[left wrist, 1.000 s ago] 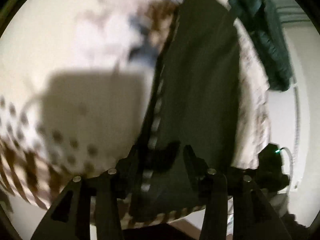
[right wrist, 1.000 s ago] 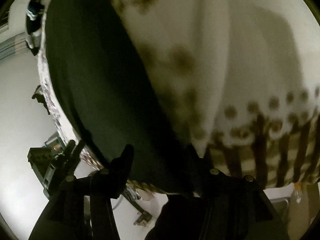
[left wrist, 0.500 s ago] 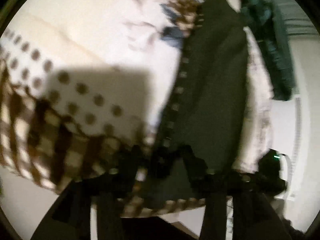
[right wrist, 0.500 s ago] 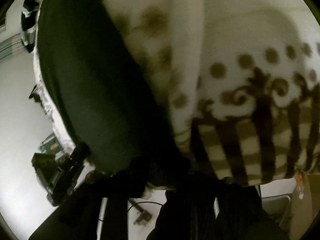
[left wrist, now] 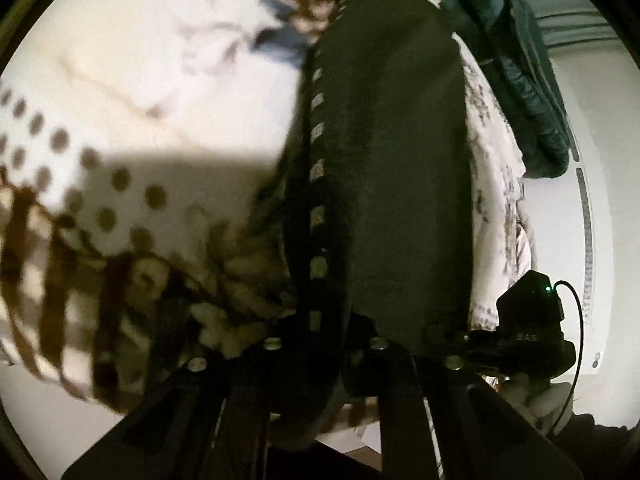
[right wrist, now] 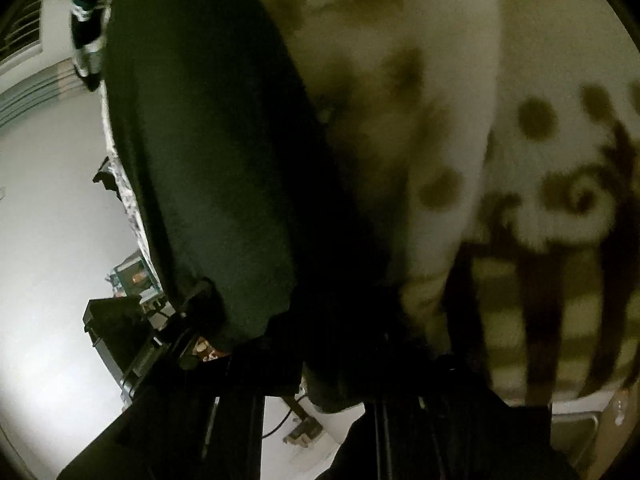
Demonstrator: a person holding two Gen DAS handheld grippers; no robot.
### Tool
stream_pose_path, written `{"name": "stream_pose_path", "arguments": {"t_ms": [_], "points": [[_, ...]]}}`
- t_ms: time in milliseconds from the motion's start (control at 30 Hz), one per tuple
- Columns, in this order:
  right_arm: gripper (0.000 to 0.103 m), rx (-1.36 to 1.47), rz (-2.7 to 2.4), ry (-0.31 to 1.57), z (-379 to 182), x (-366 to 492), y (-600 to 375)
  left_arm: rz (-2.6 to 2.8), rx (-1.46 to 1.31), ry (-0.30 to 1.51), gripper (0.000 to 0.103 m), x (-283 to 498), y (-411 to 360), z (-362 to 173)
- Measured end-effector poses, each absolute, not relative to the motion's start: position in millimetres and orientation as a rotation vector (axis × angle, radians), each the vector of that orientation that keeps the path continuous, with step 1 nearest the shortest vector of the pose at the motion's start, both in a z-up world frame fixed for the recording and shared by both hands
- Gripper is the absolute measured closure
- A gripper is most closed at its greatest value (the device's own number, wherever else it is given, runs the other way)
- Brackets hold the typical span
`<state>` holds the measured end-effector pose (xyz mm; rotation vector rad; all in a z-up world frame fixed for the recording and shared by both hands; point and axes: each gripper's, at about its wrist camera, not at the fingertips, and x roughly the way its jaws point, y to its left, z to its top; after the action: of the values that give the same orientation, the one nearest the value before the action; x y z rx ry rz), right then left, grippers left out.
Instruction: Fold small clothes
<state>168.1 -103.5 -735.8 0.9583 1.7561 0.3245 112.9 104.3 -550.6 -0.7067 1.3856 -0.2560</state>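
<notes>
A dark garment (left wrist: 392,160) with a pale dashed trim along its left edge lies lengthwise on a white bedspread (left wrist: 140,100) that has brown dots and stripes. My left gripper (left wrist: 326,330) is shut on the garment's near edge, and the cloth bunches between its fingers. In the right wrist view the same dark garment (right wrist: 208,152) runs up and to the left over the bedspread (right wrist: 440,80). My right gripper (right wrist: 332,344) is closing, with the near hem pinched between its jaws and a fold hanging below. Its fingertips are lost in shadow.
A dark teal garment (left wrist: 532,92) lies at the far right corner of the bed. A black device with a green light (left wrist: 528,312) sits just right of my left gripper. Another black box (right wrist: 116,332) and pale floor (right wrist: 48,240) lie off the bed's left side.
Both grippers went from standing open over the garment's near edge to closed on it. The hem is now gathered between the fingers, and the striped border of the bedspread has come closer.
</notes>
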Motion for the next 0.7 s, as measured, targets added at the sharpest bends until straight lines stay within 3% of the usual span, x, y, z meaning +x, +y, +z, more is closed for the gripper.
{"name": "stream_pose_path", "arguments": {"t_ms": [400, 700], "points": [[0.092, 1.132, 0.52, 1.592, -661.9, 211.1, -79.3, -0.303, -0.927, 1.211, 0.095, 159.7, 134.4, -477.6], [0.092, 1.277, 0.504, 1.41, -620.4, 333.1, -91.7, -0.329, -0.926, 1.095, 0.095, 270.5, 149.5, -450.4]]}}
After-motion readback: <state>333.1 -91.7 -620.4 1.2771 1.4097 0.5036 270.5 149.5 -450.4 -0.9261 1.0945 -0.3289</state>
